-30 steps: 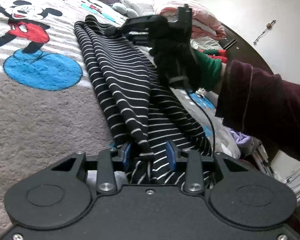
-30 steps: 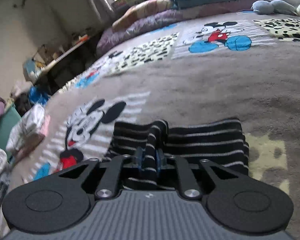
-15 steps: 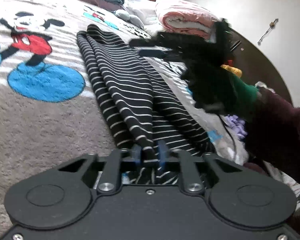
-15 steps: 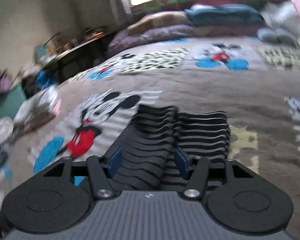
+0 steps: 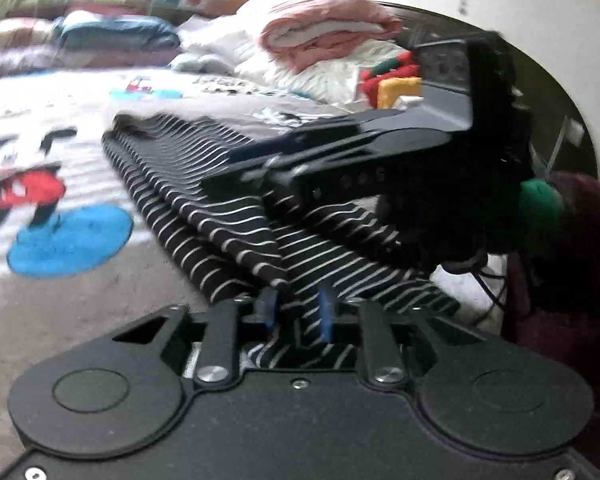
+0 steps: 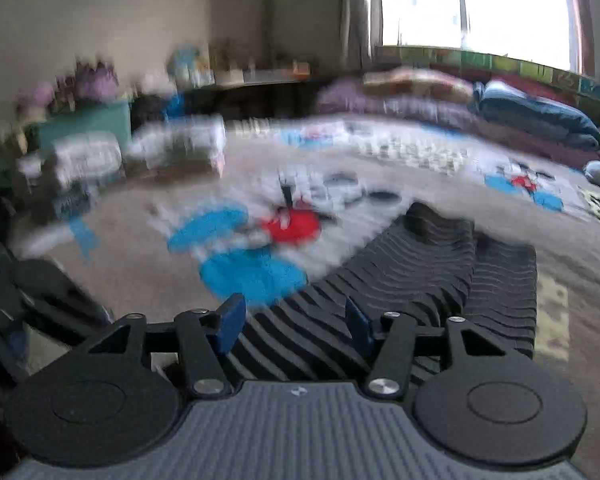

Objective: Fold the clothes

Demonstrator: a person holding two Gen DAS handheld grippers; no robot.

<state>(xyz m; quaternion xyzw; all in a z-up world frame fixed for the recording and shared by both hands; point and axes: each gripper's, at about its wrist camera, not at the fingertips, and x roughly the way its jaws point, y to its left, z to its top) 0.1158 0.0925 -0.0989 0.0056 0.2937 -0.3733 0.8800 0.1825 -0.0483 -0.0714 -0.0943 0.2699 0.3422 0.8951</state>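
A black garment with thin white stripes [image 5: 220, 216] lies folded into a long strip on a grey Mickey Mouse blanket [image 5: 60, 300]. My left gripper [image 5: 297, 310] is shut on the strip's near end, with striped cloth bunched between its blue pads. The right gripper [image 5: 236, 168] hovers side-on just above the middle of the strip, held by a gloved hand. In the right wrist view the right gripper [image 6: 294, 322] stands open over the garment [image 6: 420, 280], nothing between its pads. Both views are blurred by motion.
A maroon sleeve with a green cuff [image 5: 560, 260] fills the right side. A pink folded blanket [image 5: 324, 40] and white bedding lie at the bed's far end. Dark blue pillows [image 6: 532, 116] line the window side. Cluttered shelves and boxes [image 6: 100, 148] stand beyond the bed's edge.
The left gripper closed on the near end of the garment. The right gripper let go of the far end, opened, lifted, and swung back over the strip toward the left gripper.
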